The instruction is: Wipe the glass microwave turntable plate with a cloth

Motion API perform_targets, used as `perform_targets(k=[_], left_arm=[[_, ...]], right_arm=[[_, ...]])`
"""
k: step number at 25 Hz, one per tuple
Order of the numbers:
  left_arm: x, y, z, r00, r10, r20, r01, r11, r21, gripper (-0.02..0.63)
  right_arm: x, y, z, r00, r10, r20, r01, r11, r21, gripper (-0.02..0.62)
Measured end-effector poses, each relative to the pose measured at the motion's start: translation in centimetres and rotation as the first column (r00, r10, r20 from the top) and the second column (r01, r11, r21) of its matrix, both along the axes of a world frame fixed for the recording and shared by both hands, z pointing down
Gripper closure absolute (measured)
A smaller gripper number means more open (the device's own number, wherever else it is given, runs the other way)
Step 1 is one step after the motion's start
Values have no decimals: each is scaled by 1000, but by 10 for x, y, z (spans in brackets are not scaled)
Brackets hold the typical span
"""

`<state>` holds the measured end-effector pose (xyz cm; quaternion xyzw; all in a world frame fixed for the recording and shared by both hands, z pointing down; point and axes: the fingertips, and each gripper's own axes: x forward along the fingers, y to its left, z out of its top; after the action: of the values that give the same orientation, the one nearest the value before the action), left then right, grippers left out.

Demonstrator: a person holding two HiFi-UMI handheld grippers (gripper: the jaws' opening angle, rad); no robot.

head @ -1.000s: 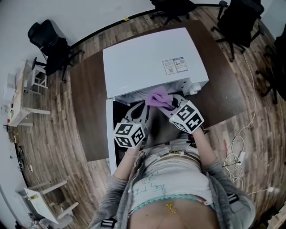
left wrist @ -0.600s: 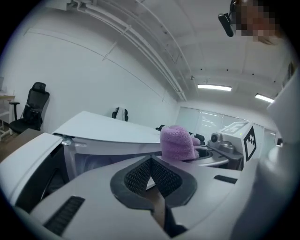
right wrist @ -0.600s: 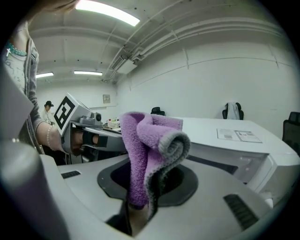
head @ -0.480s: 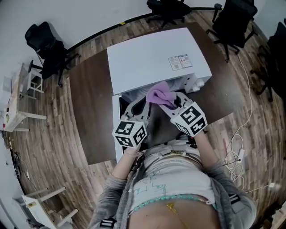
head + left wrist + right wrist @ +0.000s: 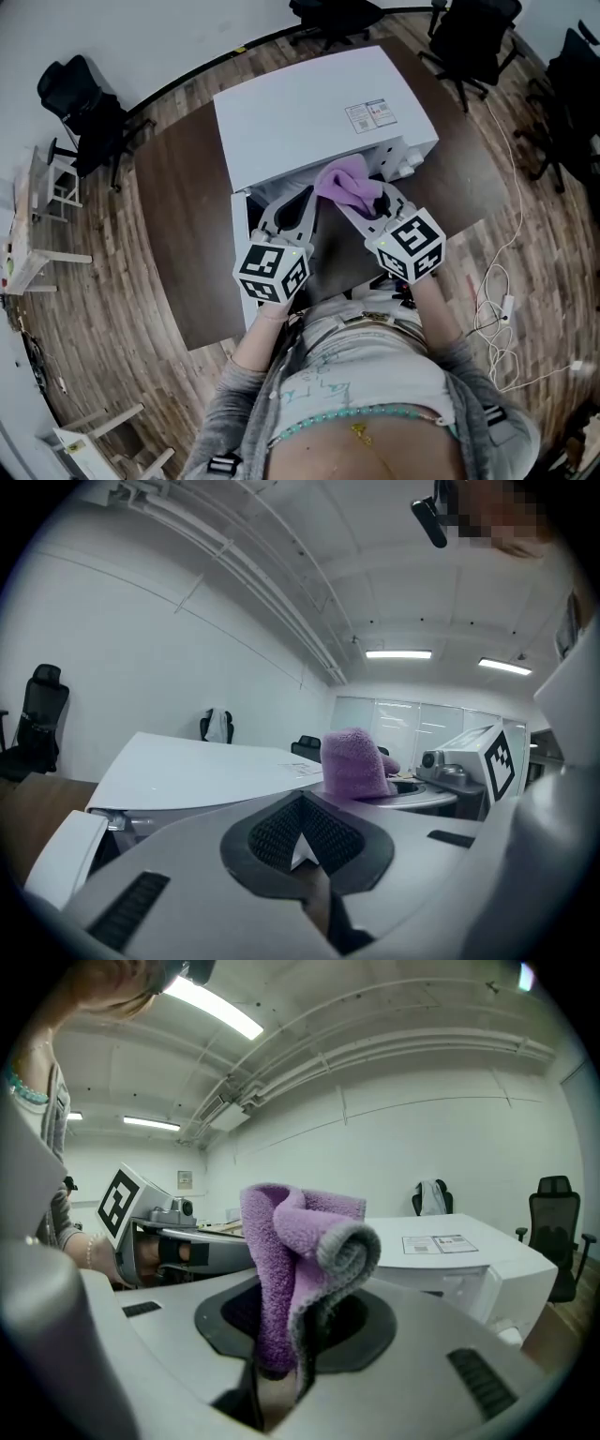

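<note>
Cloth pinched in front of the microwave.
Nearest, the left gripper (image 5: 304, 853) has its jaws pressed together on nothing. Beside it, the right gripper (image 5: 279, 1358) clamps the folded purple cloth (image 5: 292, 1246), raised before the white microwave (image 5: 309, 112) on the dark table (image 5: 178, 211). The glass plate cannot be made out.

shows a white microwave (image 5: 309, 117) on a dark brown table (image 5: 178, 220). has black office chairs (image 5: 80, 105) standing around on wood flooring (image 5: 103, 305), with white cables (image 5: 504, 307) lying at the right.

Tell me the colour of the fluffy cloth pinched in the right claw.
Purple with a grey edge; the fluffy terry cloth shows best in the right gripper view.
</note>
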<state>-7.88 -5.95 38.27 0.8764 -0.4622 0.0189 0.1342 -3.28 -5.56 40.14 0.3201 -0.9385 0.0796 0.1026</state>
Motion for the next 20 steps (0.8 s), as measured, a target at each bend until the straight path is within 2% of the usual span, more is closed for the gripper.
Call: perform_targets(k=[10, 13, 20], left_arm=[[6, -4, 5, 998, 19, 61, -20, 1000, 19, 595], [6, -4, 7, 995, 15, 99, -18, 999, 27, 595], [4, -4, 10, 994, 16, 108, -18, 1000, 20, 595]], right_arm=[[16, -8, 3, 998, 63, -13, -63, 998, 6, 482], [15, -11, 2, 998, 64, -13, -64, 998, 5, 482], [9, -11, 6, 999, 45, -27, -45, 999, 2, 482]])
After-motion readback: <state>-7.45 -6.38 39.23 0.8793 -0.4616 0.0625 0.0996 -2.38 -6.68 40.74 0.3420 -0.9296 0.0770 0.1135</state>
